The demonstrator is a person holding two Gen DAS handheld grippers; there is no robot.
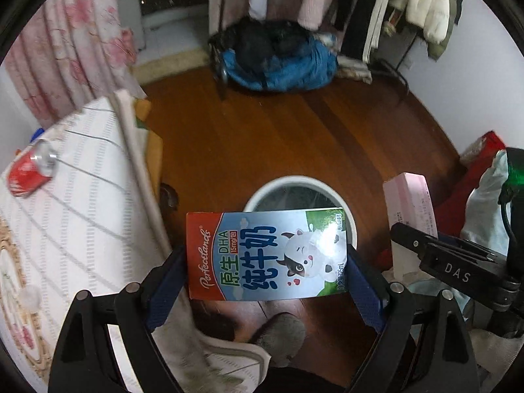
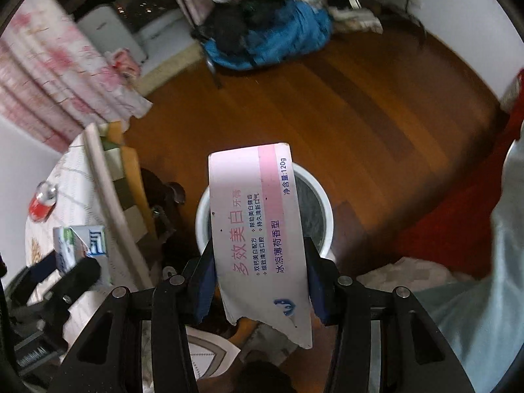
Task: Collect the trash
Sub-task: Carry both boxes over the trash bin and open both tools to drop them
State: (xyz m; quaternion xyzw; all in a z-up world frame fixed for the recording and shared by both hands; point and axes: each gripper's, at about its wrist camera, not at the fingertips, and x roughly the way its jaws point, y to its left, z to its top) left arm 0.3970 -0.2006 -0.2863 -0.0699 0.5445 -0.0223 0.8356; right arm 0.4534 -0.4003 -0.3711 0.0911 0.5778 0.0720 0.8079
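Note:
My left gripper (image 1: 267, 262) is shut on a blue and red milk carton (image 1: 266, 254), held sideways above the floor, just in front of the white trash bin (image 1: 350, 222). My right gripper (image 2: 260, 278) is shut on a torn pink toothpaste box (image 2: 258, 229), which hangs over the white trash bin (image 2: 322, 196). The pink box (image 1: 411, 203) and the right gripper also show at the right in the left wrist view. The carton (image 2: 80, 245) shows at the left in the right wrist view. A red soda can (image 1: 31, 172) lies on the table (image 1: 85, 216); the soda can (image 2: 42, 203) appears in the right wrist view too.
The table with a white striped cloth (image 2: 78, 177) stands to the left of the bin. A blue and black bundle (image 1: 278, 59) sits on a chair at the far side of the wooden floor (image 1: 294, 131). Clothes hang behind it. A shoe (image 1: 281, 337) is below the carton.

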